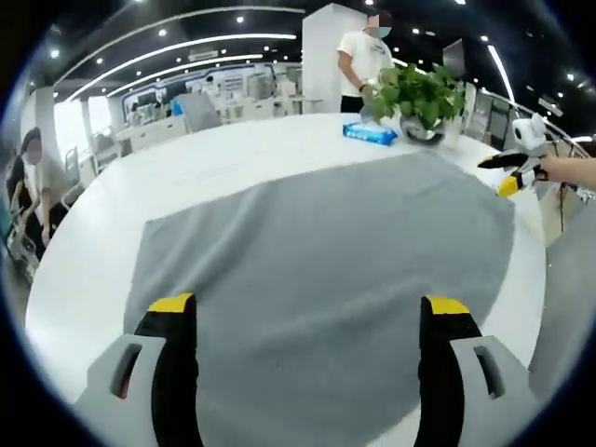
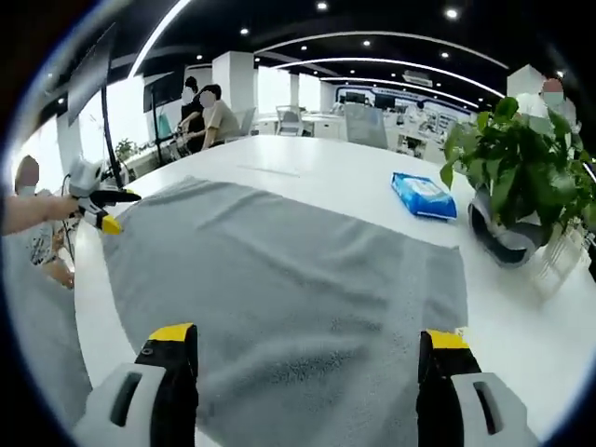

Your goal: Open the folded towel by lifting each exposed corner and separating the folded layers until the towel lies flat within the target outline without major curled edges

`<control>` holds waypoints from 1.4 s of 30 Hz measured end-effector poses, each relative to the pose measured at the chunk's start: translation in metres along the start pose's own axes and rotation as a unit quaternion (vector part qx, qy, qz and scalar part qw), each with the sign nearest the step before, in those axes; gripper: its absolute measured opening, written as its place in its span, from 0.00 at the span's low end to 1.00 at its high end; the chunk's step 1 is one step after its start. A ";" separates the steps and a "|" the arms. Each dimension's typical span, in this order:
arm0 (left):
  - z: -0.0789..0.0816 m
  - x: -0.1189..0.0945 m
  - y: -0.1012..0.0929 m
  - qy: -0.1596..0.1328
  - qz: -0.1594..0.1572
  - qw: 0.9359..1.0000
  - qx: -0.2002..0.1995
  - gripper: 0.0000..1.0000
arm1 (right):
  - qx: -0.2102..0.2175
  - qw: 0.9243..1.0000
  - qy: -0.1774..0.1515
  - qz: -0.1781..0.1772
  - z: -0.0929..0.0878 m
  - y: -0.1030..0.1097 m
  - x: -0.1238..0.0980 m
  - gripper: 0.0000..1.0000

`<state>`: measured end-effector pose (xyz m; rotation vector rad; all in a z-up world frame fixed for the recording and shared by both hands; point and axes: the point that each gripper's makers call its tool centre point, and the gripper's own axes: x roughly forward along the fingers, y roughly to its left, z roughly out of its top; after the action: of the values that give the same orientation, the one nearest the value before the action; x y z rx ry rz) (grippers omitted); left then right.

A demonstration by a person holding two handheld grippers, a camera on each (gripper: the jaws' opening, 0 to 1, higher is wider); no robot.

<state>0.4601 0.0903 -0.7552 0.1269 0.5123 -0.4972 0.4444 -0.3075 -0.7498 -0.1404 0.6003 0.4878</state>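
Left gripper: we record its two yellow-tipped black jaws standing wide apart over the grey towel, nothing between them, released. Right gripper: we record the same, jaws spread wide above the cloth with no fold caught in them. In the left gripper view we also see the right gripper at the far right edge of the towel, its yellow tip near the cloth's corner, a person's hand behind it; whether that tip touches the cloth we cannot tell. In the right gripper view the left gripper appears at the far left, by the opposite corner, again with a hand holding it. Towel: we find it spread open on the white table, lying mostly flat, with soft ripples across its surface and edges without any strong curl; a target outline we cannot make out. Beyond the towel, on the table: one blue packet, lying flat and well apart from the cloth; one potted plant with green leaves, in a dark and white pot, just beside the packet. Background: we note an office hall with ceiling light strips, a person in a white shirt standing behind the plant, and other people seated at the far side.
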 end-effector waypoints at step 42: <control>0.039 -0.110 -0.098 -0.186 0.103 0.977 0.019 0.94 | -0.059 0.973 -0.204 -0.090 0.013 0.065 -0.121 1.00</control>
<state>0.3463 0.0417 -0.6655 0.1187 0.1196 -0.3160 0.3334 -0.2953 -0.6685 -0.1999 0.1536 0.3619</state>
